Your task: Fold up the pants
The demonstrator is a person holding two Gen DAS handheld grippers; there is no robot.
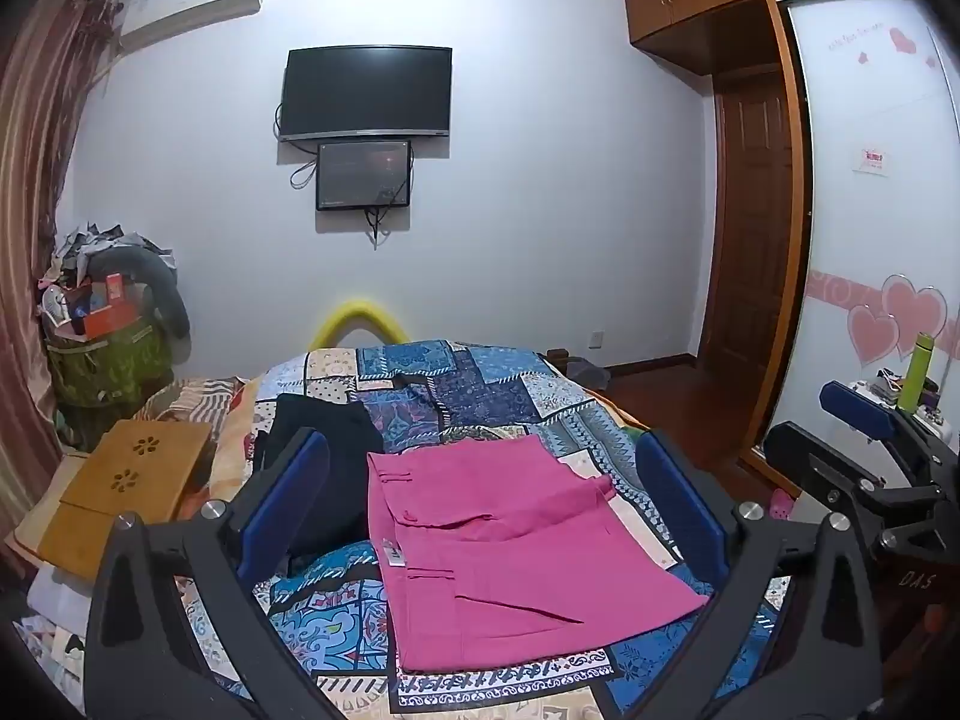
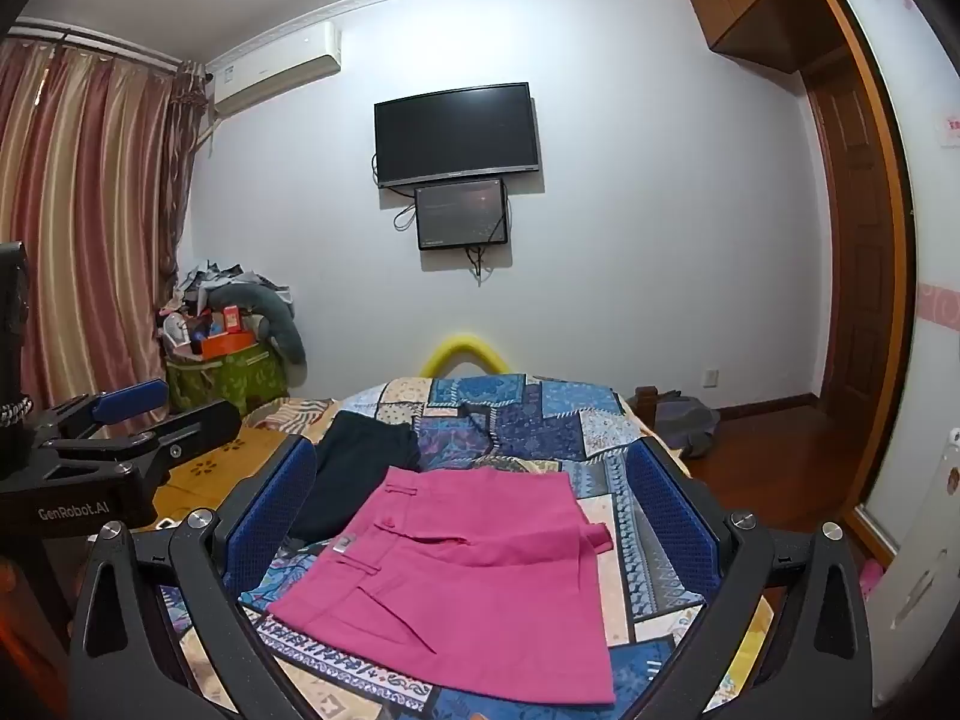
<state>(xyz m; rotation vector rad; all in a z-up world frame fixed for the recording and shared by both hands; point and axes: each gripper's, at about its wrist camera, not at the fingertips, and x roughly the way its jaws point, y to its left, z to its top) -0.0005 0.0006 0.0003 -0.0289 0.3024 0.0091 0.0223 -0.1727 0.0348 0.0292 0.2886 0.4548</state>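
Note:
Pink pants lie folded into a flat rectangle on the patterned bedspread, waistband toward the left. A dark garment lies folded just beyond them at the left. My left gripper hovers above the pants, wide open with nothing between its blue pads. In the right wrist view the pink pants and the dark garment show again. My right gripper is likewise wide open and empty over the bedspread. Each gripper appears at the edge of the other's view.
A wooden lap desk rests on the bed's left side. A green bin piled with clutter stands in the left corner by the curtains. A yellow foam loop rises behind the bed. Wardrobe and door stand at right; a green bottle stands nearby.

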